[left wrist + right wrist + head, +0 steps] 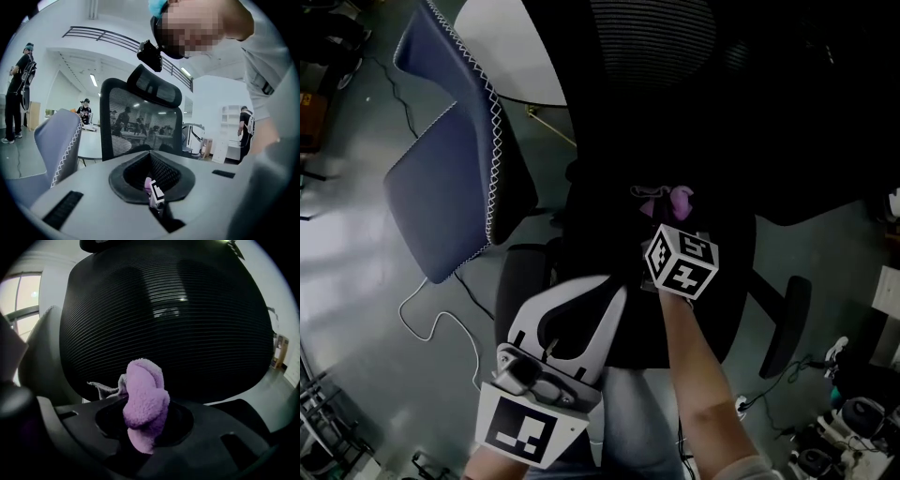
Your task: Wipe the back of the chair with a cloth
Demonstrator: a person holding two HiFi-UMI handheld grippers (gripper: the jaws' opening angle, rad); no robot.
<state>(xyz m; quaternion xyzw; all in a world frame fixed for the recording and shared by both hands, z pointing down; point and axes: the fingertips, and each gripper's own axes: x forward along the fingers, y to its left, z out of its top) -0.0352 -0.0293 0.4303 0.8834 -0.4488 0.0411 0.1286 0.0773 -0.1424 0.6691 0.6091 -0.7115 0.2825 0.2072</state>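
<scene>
Basically clamping a bunched-up purple cloth [143,399] in the right gripper [145,425], near the black mesh chair back [187,324], left gripper [150,155] pinched closed with nothing in it.

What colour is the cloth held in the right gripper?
The fluffy cloth is light purple, clearest in the right gripper view.

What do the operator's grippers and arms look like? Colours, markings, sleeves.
Left gripper: pale grey-white curved claw shells with a black-lined opening, plus a white cube carrying black square markers. Right gripper: claw shells read dark, near black, in its own view; its marker cube is also black-on-white. The right forearm is bare, and the person wears a light grey top.
</scene>
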